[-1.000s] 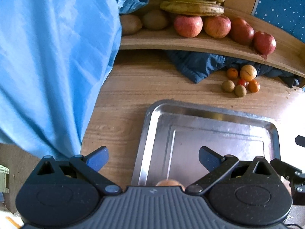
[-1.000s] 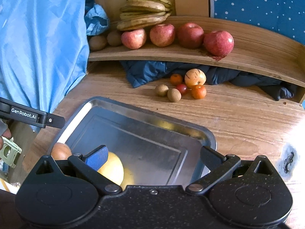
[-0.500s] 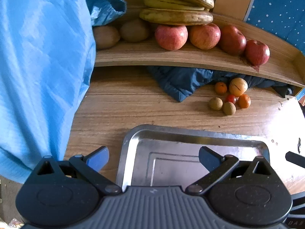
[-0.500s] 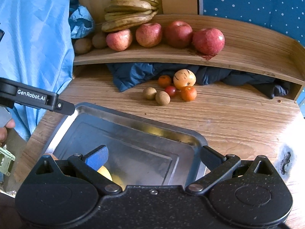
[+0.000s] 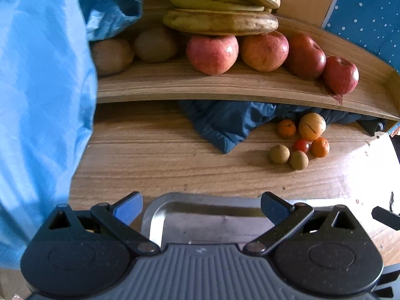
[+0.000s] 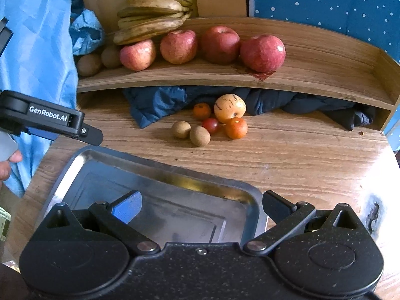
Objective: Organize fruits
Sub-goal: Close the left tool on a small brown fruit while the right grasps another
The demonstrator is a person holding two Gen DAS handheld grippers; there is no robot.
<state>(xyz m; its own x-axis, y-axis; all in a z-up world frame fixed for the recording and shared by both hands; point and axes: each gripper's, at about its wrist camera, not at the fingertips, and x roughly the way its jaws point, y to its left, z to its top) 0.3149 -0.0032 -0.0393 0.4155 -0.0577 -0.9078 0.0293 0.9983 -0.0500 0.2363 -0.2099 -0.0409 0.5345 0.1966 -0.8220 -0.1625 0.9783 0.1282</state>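
Fruit lies in two groups ahead of us: on the wooden shelf (image 6: pixel 312 57) at the far side we see a bunch of bananas (image 6: pixel 152 15), four red apples (image 6: pixel 220 45) in a row and two brown kiwis (image 6: pixel 97 60) at the left end; on the tabletop (image 6: pixel 300 155) just below the shelf sits a small cluster, a pale yellow round fruit (image 6: pixel 230 105), two small orange fruits (image 6: pixel 236 128), a cherry tomato (image 6: pixel 210 125) and two little brown fruits (image 6: pixel 190 133), all close together or touching. A dark blue cloth (image 6: pixel 160 102) is bunched under the shelf right behind that cluster. Near us a metal tray (image 6: pixel 82 162) rests on the tabletop, and the part of it we can see holds nothing. Our left tongs (image 5: pixel 201 206) hang spread wide over the tray's far rim, empty, pointing at the shelf. Our right tongs (image 6: pixel 202 206) are likewise spread and empty above the tray's near right corner. In the right wrist view the left tongs reach in from the left edge, above the tray's left corner, with a fingertip of the hand (image 6: pixel 10 162) showing below them. A light blue fabric (image 5: pixel 37 100) fills the left side
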